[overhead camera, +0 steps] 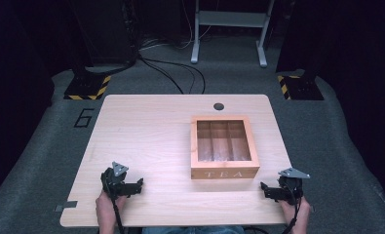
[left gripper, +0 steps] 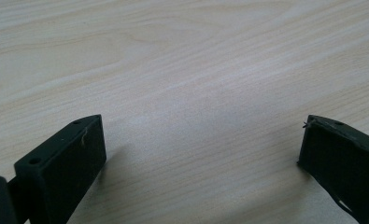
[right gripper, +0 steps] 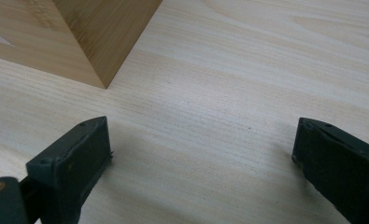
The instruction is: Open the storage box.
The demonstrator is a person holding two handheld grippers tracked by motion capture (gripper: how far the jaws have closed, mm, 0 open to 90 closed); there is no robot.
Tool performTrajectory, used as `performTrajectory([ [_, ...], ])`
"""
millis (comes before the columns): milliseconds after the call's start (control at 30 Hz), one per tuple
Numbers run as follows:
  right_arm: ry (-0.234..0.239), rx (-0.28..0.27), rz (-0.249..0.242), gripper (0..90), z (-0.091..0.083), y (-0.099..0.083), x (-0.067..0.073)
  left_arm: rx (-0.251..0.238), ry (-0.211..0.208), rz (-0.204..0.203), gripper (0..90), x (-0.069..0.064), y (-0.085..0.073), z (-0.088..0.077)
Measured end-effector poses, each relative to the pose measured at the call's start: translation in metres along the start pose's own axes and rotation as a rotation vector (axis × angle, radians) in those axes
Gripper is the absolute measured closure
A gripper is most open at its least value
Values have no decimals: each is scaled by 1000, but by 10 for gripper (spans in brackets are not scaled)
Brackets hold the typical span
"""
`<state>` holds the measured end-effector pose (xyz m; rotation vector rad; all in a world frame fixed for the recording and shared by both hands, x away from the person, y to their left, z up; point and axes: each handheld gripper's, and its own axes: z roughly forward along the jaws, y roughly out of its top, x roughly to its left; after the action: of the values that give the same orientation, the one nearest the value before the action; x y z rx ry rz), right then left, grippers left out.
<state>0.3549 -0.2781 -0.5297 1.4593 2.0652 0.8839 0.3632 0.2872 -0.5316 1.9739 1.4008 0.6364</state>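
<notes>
A wooden box point(overhead camera: 224, 146) marked TEA stands right of the table's middle, its clear lid closed over three compartments. My left gripper point(overhead camera: 135, 185) rests low over the table's near left, well apart from the box. In the left gripper view my left gripper point(left gripper: 202, 123) is open over bare wood. My right gripper point(overhead camera: 266, 189) sits at the near right, just off the box's front right corner. In the right gripper view my right gripper point(right gripper: 201, 123) is open with nothing between its jaws, and the box's corner point(right gripper: 109, 32) lies ahead to the left.
The light wooden table point(overhead camera: 146, 126) has a round cable hole point(overhead camera: 219, 106) at its far edge. On the grey floor beyond stand two hazard-striped bases point(overhead camera: 87, 87) point(overhead camera: 299, 87) and a grey desk frame point(overhead camera: 229, 29). A taped 6 point(overhead camera: 84, 118) marks the floor at the left.
</notes>
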Motion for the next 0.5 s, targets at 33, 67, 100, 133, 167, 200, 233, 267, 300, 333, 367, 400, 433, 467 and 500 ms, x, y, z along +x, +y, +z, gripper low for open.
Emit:
performTrajectory([
  [33, 0, 0, 0, 40, 0, 0, 0, 1, 0, 0, 4, 0, 0, 0],
  [67, 0, 0, 0, 40, 0, 0, 0, 1, 0, 0, 4, 0, 0, 0],
  [100, 0, 0, 0, 40, 0, 0, 0, 0, 1, 0, 4, 0, 0, 0],
  [133, 0, 0, 0, 40, 0, 0, 0, 0, 1, 0, 4, 0, 0, 0],
  [167, 0, 0, 0, 40, 0, 0, 0, 0, 1, 0, 4, 0, 0, 0],
  [200, 0, 0, 0, 40, 0, 0, 0, 0, 1, 0, 4, 0, 0, 0],
  [233, 0, 0, 0, 40, 0, 0, 0, -1, 2, 1, 4, 0, 0, 0],
  [267, 0, 0, 0, 40, 0, 0, 0, -1, 2, 1, 4, 0, 0, 0],
  [300, 0, 0, 0, 40, 0, 0, 0, -2, 4, 2, 4, 0, 0, 0],
  [333, 0, 0, 0, 40, 0, 0, 0, -2, 4, 2, 3, 0, 0, 0],
  [367, 0, 0, 0, 40, 0, 0, 0, -1, 2, 1, 4, 0, 0, 0],
  [400, 0, 0, 0, 40, 0, 0, 0, -1, 2, 1, 4, 0, 0, 0],
  [433, -1, 0, 1, 39, 0, 0, 0, 0, 2, 0, 4, 0, 0, 0],
  [467, -1, 2, 2, 38, 0, 0, 0, 0, 2, 0, 4, 0, 0, 0],
  [500, -1, 3, 2, 38, 0, 0, 0, -1, 2, 1, 4, 0, 0, 0],
])
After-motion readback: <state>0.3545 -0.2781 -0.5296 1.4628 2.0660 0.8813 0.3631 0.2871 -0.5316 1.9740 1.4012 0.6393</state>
